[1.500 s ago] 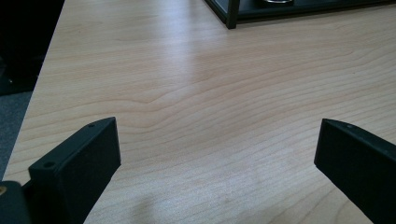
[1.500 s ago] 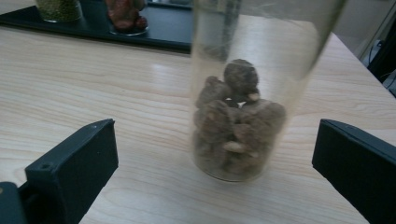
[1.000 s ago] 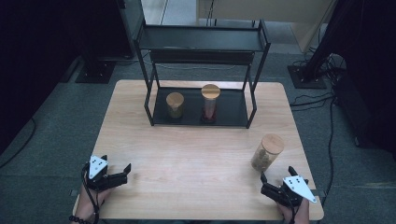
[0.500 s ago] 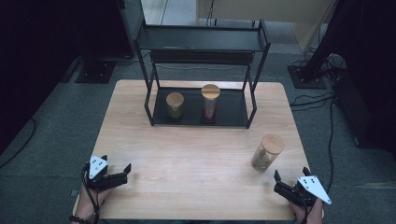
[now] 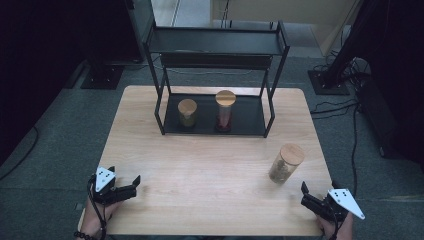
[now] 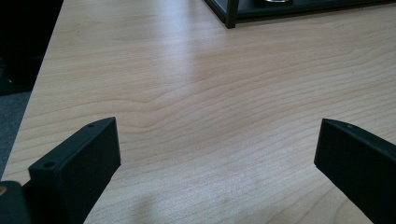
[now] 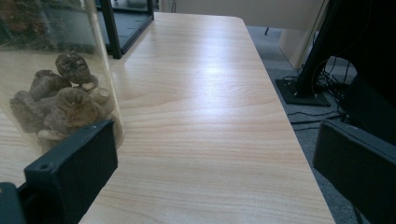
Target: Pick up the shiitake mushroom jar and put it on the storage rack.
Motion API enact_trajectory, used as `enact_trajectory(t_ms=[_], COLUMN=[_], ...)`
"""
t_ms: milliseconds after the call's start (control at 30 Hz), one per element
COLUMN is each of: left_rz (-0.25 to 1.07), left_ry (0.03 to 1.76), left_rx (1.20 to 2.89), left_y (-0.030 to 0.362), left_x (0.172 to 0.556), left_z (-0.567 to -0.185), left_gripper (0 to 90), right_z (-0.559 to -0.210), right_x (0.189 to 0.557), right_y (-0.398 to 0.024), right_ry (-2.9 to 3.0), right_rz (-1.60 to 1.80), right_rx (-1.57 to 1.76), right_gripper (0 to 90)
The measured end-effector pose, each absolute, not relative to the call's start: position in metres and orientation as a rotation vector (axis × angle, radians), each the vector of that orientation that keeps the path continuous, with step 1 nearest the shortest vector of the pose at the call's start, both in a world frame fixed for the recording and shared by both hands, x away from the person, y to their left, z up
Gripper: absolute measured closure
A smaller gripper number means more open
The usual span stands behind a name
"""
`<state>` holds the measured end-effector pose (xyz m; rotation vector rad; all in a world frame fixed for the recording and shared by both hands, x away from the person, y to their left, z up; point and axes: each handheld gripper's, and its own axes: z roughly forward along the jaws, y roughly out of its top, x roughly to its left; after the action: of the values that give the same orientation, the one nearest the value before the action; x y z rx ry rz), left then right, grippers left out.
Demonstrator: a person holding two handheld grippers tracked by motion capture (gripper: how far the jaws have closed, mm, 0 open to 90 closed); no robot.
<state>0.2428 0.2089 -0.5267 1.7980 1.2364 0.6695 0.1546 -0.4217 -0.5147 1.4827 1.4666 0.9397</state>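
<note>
Dark carpet and black stands ring a pale wooden worktop (image 5: pixel 200 165), with a black two-tier rack (image 5: pixel 215 47) standing at its far side. The jar nearest the right gripper (image 5: pixel 307 195) is a clear, wooden-lidded jar of brown lumps (image 5: pixel 285 162); it stands on the right part of the worktop, well in front of the rack and just ahead of that gripper. In the right gripper view its glass wall (image 7: pixel 51 84) looms beside the left-hand jaw, off-centre, and the jaws stand wide apart with nothing between them.

To take it cleanly, I judge that the right gripper should swing toward the jar until the glass sits midway between the jaws, come in level, and close on the body below the lid, gently, since the smooth glass could slip or tip.

The left gripper (image 5: pixel 127 185) rests at the near left corner, jaws wide and empty over bare wood. On the rack's lower tray stand a short jar (image 5: pixel 187 112) and a taller jar (image 5: pixel 225 110), apart from each other; the rack's right front post (image 5: pixel 270 107) is the nearest obstacle if the jar is to go there.
</note>
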Motion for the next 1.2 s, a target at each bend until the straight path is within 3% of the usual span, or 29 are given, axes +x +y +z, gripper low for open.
enact_trajectory(t_ms=[1200], left_rz=[0.668], left_ry=[1.245], left_rx=[1.794], left_y=[0.209], left_x=[0.243], left_z=[-0.527], left_gripper=[0.4], right_z=[-0.515], right_x=[0.161], right_y=[-0.414], right_ry=[1.574], right_rz=[0.959], right_rx=[1.426], right_gripper=[0.5])
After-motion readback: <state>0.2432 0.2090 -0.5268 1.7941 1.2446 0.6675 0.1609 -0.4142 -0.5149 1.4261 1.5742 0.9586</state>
